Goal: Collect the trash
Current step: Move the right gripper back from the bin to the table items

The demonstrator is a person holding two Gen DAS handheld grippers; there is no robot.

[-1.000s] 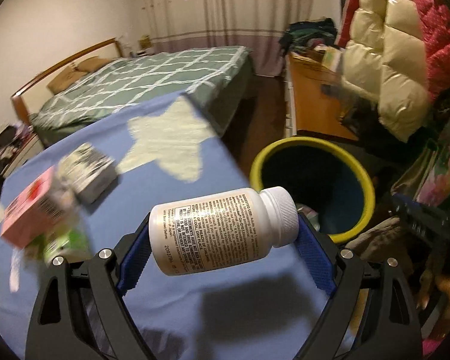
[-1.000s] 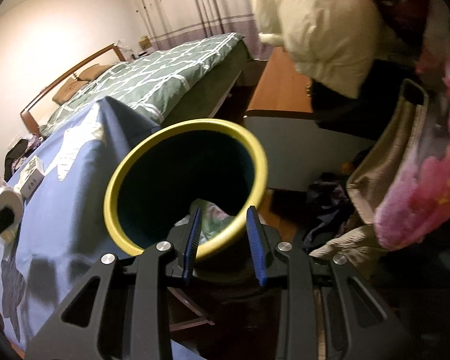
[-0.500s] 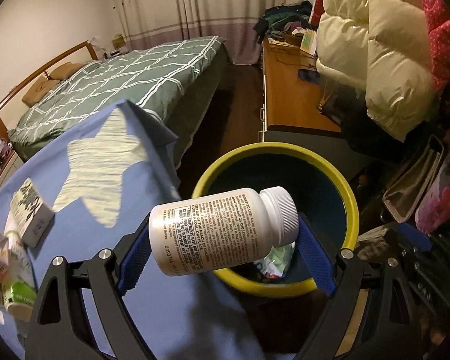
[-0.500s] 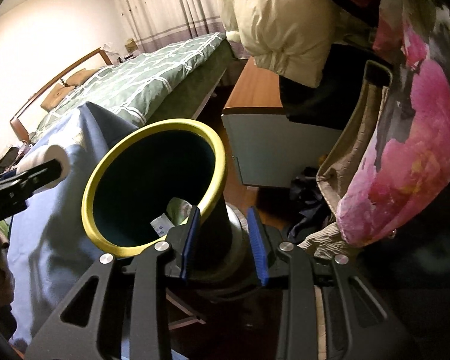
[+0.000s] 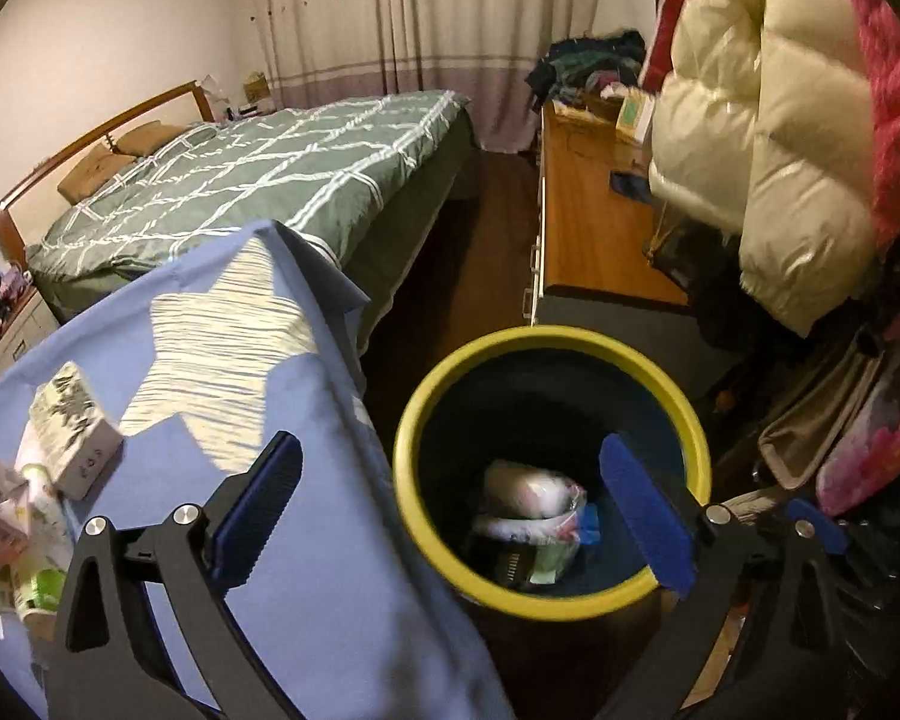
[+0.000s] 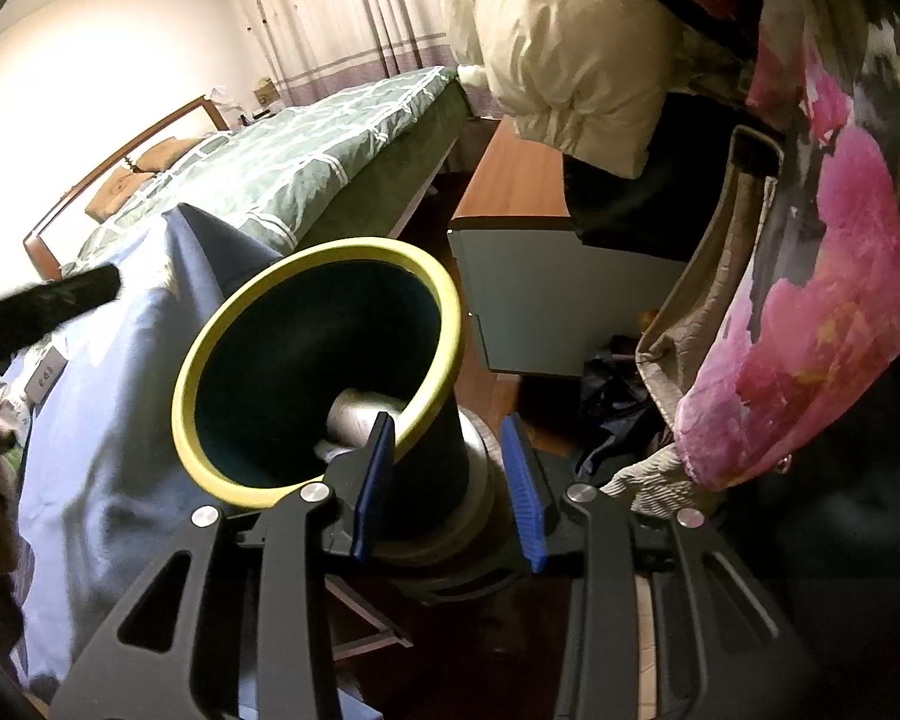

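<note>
In the left wrist view the left gripper is seen at the bottom of the frame with its two blue fingers spread wide apart, and nothing is held between them. In the gap between the fingers, lower centre of the frame, the bin with a yellow rim and dark inside is seen from above. At its bottom a white bottle is seen, blurred, on top of other wrappers. The bottle is clear of both fingers and nearer to the right one in the picture. Left of the bin, a blue cloth with a pale star is spread over the table; its edge is just beside the bin. At the left edge of the frame a small white box and some pink and green packets are lying on the cloth. A bed with a green cover is seen in the upper left, and a wooden desk in the upper right.

In the right wrist view the right gripper is closed on the narrow dark body of the bin, just under the yellow rim, and the bin is tilted toward the upper left. The bottle is seen inside, partly hidden by the left finger. A cream jacket is hanging at the top.
</note>
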